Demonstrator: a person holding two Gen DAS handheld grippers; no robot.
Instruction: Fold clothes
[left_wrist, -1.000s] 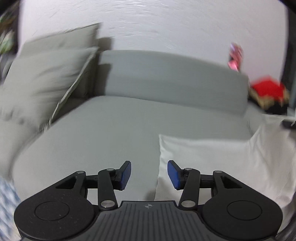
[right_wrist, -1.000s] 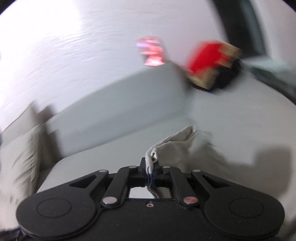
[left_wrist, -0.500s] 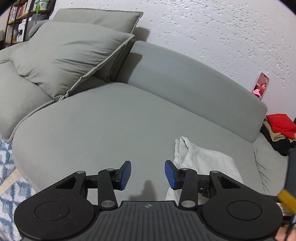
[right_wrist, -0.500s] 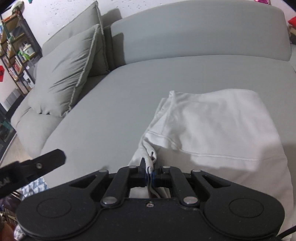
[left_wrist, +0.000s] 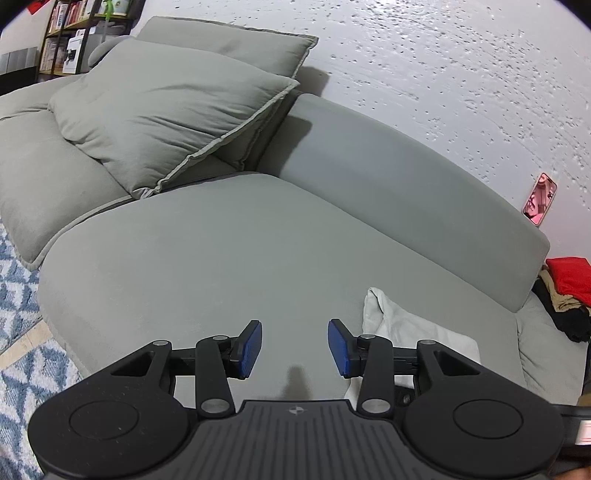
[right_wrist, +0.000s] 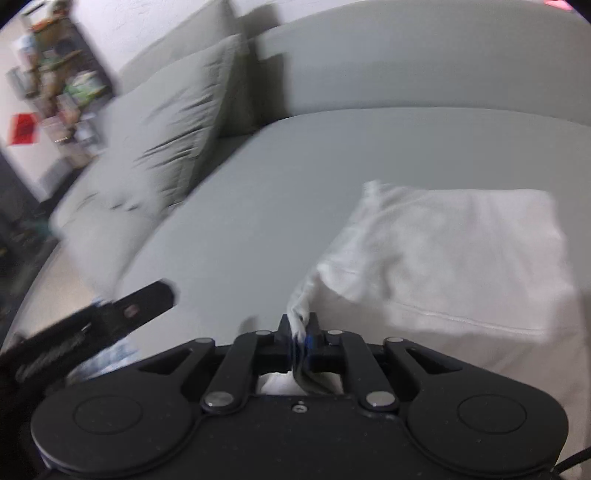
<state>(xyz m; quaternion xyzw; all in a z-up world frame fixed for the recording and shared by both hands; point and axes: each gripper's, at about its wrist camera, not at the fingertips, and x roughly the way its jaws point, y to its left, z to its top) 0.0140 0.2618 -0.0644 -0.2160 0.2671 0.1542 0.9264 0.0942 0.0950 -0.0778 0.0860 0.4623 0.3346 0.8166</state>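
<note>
One fold looks done: the white cotton garment (right_wrist: 454, 254) lies doubled on the grey fabric sofa seat (left_wrist: 229, 258). Right tongs (right_wrist: 303, 332) are opening, a pinch of its hem between them. Left tongs (left_wrist: 294, 349) hang apart, empty, beside it. Further folds likely remain.

My left gripper (left_wrist: 294, 348) hung with blue pads apart over the grey sofa seat (left_wrist: 221, 258), nothing between them. A white folded garment (left_wrist: 406, 328) lay at three o'clock; two cushions (left_wrist: 166, 118) sat at eleven.
</note>
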